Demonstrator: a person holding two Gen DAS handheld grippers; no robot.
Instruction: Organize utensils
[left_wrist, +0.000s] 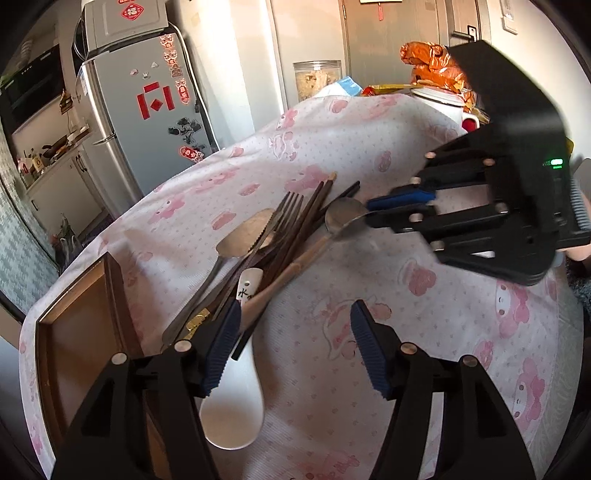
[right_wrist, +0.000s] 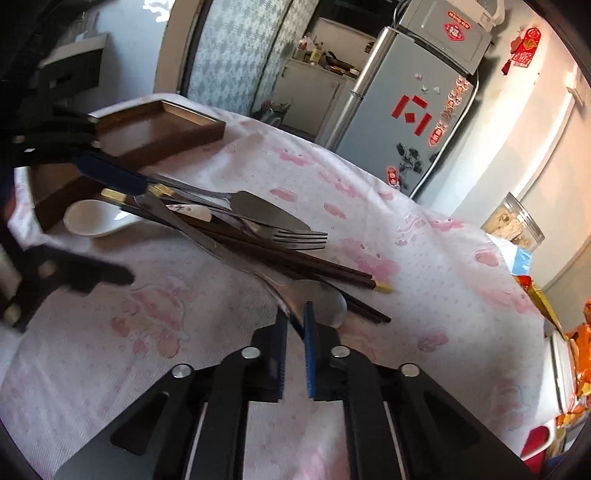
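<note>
Right gripper (right_wrist: 295, 317) clamped on a metal spoon's (left_wrist: 341, 218) bowel edge — left gripper (left_wrist: 295, 332) gaping, empty, near white ceramic spoon (left_wrist: 236, 406), wooden tray (left_wrist: 74, 332) far left

You have bare cloth on the tabletop (left_wrist: 369, 122) toward its far edge, beyond the utensil heap (left_wrist: 280, 236). The wooden tray (left_wrist: 114, 295) walls off the left edge. Jars and snack bags (left_wrist: 432, 66) crowd the far right corner.

Past my bench I see a silver fridge (left_wrist: 140, 122) with red stickers, a clear jar (left_wrist: 316, 79) of snacks, an orange snack bag (left_wrist: 432, 66) and a white pot (left_wrist: 441, 101).
</note>
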